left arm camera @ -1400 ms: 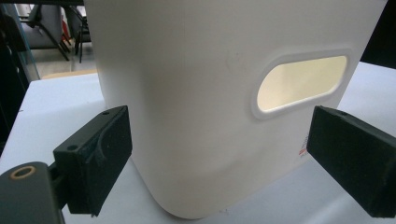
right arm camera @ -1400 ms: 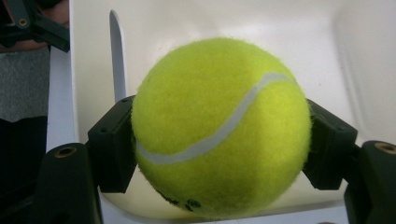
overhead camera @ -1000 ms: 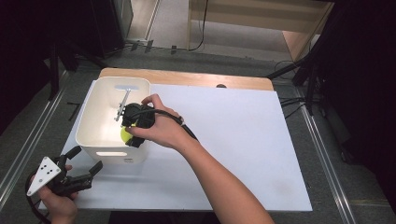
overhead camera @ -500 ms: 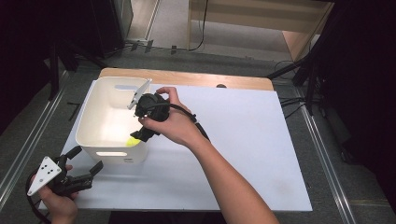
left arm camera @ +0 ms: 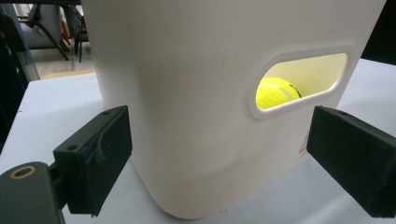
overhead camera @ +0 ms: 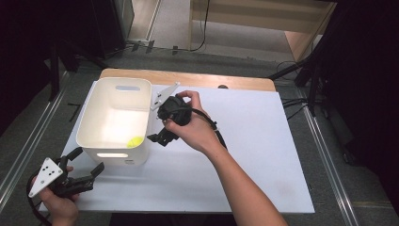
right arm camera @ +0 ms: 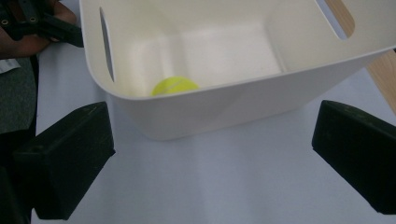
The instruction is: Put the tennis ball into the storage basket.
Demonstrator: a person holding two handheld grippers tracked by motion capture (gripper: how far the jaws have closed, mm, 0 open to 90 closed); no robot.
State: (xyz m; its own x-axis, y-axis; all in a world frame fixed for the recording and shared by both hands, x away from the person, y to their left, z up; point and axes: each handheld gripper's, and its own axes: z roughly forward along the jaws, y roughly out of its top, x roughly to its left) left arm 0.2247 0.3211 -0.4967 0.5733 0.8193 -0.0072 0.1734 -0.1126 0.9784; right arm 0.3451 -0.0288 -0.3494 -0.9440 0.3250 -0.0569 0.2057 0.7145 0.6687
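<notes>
A white plastic bin (overhead camera: 137, 158) stands at the left of the white table. A yellow tennis ball (overhead camera: 135, 141) lies in its near right corner, seen through the handle slot (left arm camera: 275, 92) and over the rim (right arm camera: 174, 86). My right gripper (overhead camera: 159, 137) hovers just right of the bin, outside its wall. Its jaws have just been opening and stand wide (right arm camera: 210, 154) with nothing between them. My left gripper (overhead camera: 87, 164) rests open at the table's near left corner and faces the bin's front wall (left arm camera: 187, 93) without touching it.
The white table top (overhead camera: 244, 155) stretches right of the bin. A wooden strip (overhead camera: 188, 77) runs along its far edge. Metal rails and dark floor border both sides. The left hand with its gripper (right arm camera: 46, 23) shows beyond the bin's corner.
The right gripper has come up out of the bin and moved right, outside its wall. The tennis ball now lies loose in the bin. The left gripper has stayed put.
</notes>
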